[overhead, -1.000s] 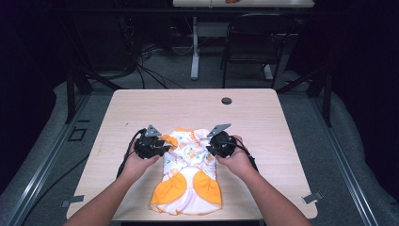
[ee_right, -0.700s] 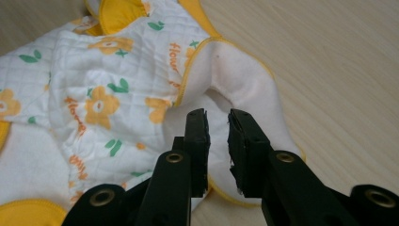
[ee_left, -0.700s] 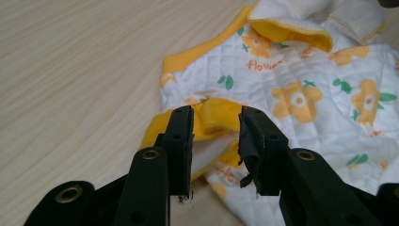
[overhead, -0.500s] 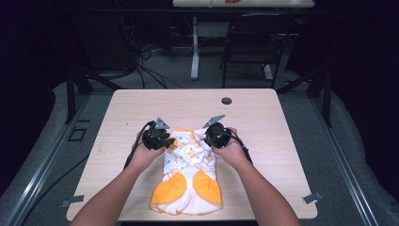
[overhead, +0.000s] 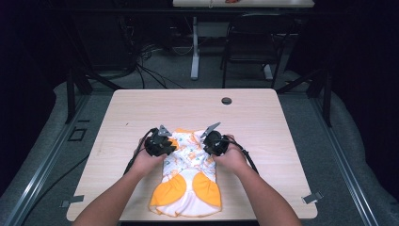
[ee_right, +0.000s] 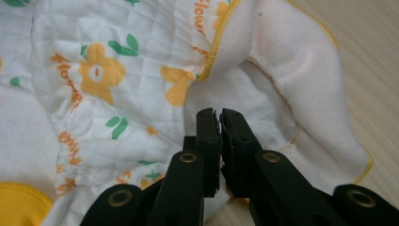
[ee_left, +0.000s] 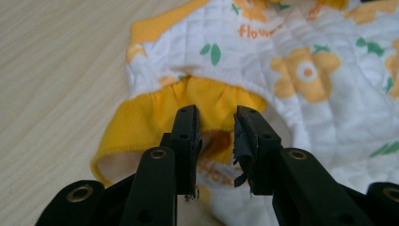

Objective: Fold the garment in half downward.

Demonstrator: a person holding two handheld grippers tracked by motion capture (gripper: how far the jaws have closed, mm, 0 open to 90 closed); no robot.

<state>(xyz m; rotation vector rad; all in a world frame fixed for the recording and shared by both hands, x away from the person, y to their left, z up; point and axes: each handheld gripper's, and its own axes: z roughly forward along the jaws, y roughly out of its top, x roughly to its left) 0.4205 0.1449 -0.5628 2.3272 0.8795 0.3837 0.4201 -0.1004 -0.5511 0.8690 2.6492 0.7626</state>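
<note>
Over the last second both hands have slid away from the person along the flowered baby garment (overhead: 190,176), which lies flat on the near middle of the wooden table (overhead: 263,117), its orange ruffled end toward the table's near edge. A second ago the grippers sat level with the garment's middle; now they flank its far end, near the orange-trimmed top edge, and they stand a little closer together.

The left gripper (ee_left: 216,136) has its jaws spread, a clear gap between them, poised over the yellow gathered ruffle (ee_left: 155,117) at the garment's side; some of the cloth below lies between the pads, but the jaws have not closed on it. In the high view this gripper (overhead: 160,141) sits at the left border of the fabric.

The right gripper (ee_right: 220,141) has its jaws pressed almost together, just a thin slit left. They lie on the white inner lining (ee_right: 291,94) beside a turned-over, yellow-stitched edge; whether a layer is pinched between the tips I cannot tell. In the high view it (overhead: 214,141) rests at the fabric's right border.

The shift suggests the hands have moved up to take the two upper corners, probably to fold or lift that end. The grip looks unfinished: the left side has yet to close
</note>
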